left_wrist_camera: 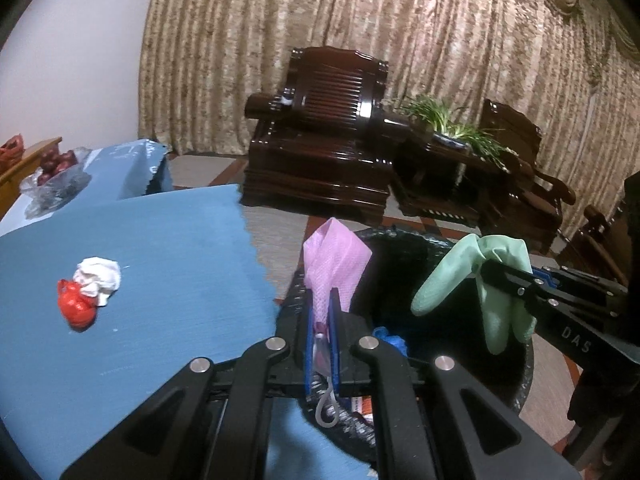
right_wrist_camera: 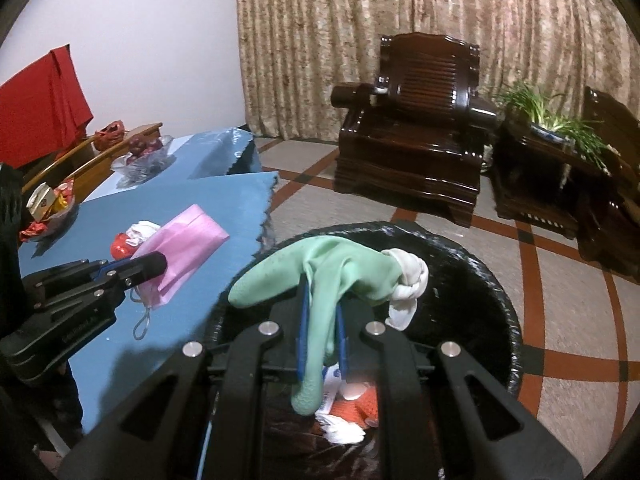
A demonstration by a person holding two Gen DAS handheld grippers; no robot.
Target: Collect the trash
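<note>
You're in a home living room: heavy patterned curtains (right_wrist_camera: pixel 360 40) at 12 o'clock, a carved dark wooden armchair (right_wrist_camera: pixel 412 136) before them, a potted plant (right_wrist_camera: pixel 552 120) at 2 o'clock, a fruit bowl (right_wrist_camera: pixel 142 156) at 10 o'clock.

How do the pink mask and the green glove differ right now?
The pink mask is flat, pleated fabric with an ear loop; the green glove is limp rubber with dangling fingers. The left gripper pinches the mask, the right gripper the glove. The glove hangs over the bin; the mask sits nearer its rim. Both are clamped trash.
</note>
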